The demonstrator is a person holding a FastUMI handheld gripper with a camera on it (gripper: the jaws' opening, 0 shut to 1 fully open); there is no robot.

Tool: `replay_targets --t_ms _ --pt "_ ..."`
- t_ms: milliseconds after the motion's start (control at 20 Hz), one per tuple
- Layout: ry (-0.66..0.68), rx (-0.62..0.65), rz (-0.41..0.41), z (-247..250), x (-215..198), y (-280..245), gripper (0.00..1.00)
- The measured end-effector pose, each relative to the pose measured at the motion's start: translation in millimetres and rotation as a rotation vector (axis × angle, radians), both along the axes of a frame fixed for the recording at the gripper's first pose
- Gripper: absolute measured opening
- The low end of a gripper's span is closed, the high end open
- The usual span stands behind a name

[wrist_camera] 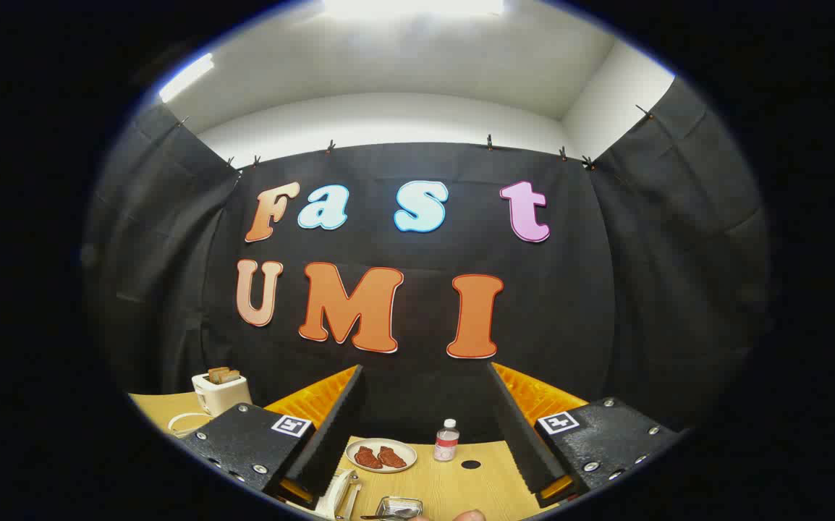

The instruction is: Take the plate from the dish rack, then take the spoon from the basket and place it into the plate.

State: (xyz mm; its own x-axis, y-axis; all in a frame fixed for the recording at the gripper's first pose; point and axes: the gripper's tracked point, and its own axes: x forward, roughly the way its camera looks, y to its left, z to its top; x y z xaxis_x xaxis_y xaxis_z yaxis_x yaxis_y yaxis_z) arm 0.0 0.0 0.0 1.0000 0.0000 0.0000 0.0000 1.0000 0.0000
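My gripper [425,370] is open and held high above the wooden table [454,481], with nothing between its black ridged fingers [331,434]. Low down between the fingers, a white object that looks like the dish rack [341,493] peeks out beside the left finger. I cannot make out whether a plate stands in it. Just to its right sits a small metal basket [399,506], and a dark handle, possibly the spoon [378,517], lies at its near edge.
A small plate with two reddish-brown pieces of food [381,456] and a water bottle [446,440] stand farther back on the table. A white toaster holding toast [221,391] with its cord sits at the far left. A fingertip [469,515] shows nearest me.
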Motion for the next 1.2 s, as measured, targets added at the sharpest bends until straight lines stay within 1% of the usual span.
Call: replay_targets --t_ms 500,900,1000,1200 --pt "-0.011 -0.005 0.015 15.4 0.4 14.3 0.98" --pt "0.015 -0.006 0.055 12.8 1.7 34.5 0.98" --pt "0.031 -0.002 0.064 8.9 2.7 39.9 0.97" --pt "0.098 0.044 0.093 -5.6 4.7 52.7 0.98"
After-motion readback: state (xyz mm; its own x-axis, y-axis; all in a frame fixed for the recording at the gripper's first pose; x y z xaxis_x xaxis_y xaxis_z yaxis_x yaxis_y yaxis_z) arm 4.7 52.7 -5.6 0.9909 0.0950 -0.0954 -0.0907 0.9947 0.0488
